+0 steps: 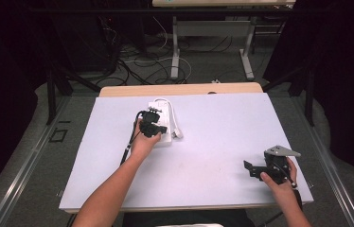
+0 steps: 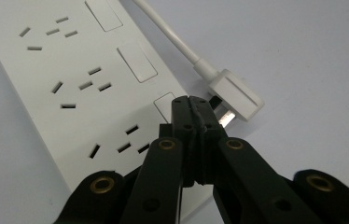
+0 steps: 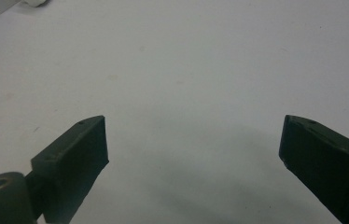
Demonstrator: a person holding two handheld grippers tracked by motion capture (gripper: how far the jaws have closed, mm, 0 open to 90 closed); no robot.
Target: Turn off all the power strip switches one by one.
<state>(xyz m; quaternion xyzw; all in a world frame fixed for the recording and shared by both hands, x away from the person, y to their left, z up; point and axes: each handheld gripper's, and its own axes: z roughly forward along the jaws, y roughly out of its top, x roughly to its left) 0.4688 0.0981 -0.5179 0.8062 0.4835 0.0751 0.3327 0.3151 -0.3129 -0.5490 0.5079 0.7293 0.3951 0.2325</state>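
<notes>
nearest the person, the right gripper point(image 1: 255, 169) hung over the bare white table point(image 1: 203, 170), well apart from the power strip point(image 1: 162, 124) and toward the near right corner. in the right gripper view its jaws stood wide apart with nothing between them, just white surface below.

farther in, the left gripper point(image 1: 152, 128) sat directly over the power strip, held in the person's left hand point(image 1: 143, 142). in the left gripper view its jaws were pressed together, tips meeting, with nothing caught between them. the tips hovered at the near edge of the power strip point(image 2: 70, 79), by its closest switch point(image 2: 165, 103), though whether they touched it could not be told.

just beside the power strip's edge lay a white plug point(image 2: 235, 95), its metal pins pointing toward the jaw tips. its cord point(image 2: 168, 32) ran away along the strip's side toward the far end.

beyond the power strip, the table's wooden far edge point(image 1: 180, 89) showed.
</notes>
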